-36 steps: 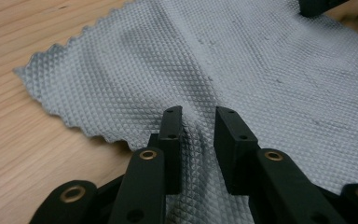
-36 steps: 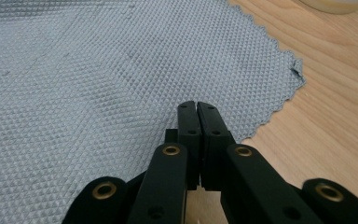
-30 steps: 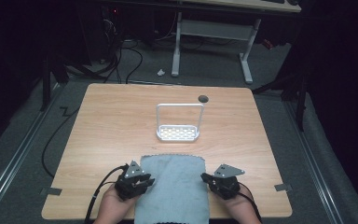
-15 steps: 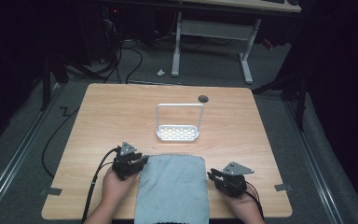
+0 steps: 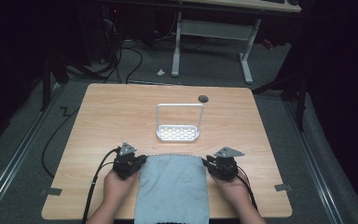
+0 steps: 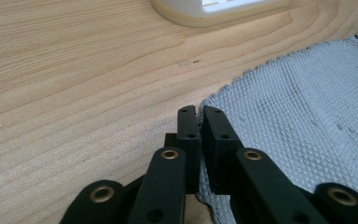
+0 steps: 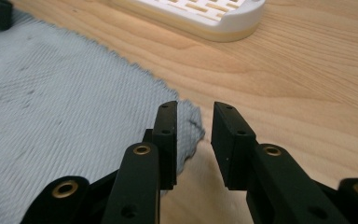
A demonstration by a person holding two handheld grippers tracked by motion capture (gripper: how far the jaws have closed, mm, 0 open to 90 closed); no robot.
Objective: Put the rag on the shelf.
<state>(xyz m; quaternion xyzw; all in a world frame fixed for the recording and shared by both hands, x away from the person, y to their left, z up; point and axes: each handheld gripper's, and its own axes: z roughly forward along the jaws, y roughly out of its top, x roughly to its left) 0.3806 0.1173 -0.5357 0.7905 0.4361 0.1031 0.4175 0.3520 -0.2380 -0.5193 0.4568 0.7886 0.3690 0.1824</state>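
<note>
The grey cloth (image 5: 172, 186) lies flat at the worktop's (image 5: 121, 116) near edge, its far-left corner pinched by the just-closed left gripper (image 6: 200, 122), while the right gripper's (image 7: 195, 122) fingers, just opening, straddle the far-right corner ungripped, so lifting or folding remains.

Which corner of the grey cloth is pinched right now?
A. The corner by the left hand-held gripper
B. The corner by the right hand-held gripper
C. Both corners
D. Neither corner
A. The left hand-held gripper has its jaws closed together on the edge of the grey cloth, while the right hand-held gripper stands with a gap between its jaws, the cloth corner loose there.
</note>
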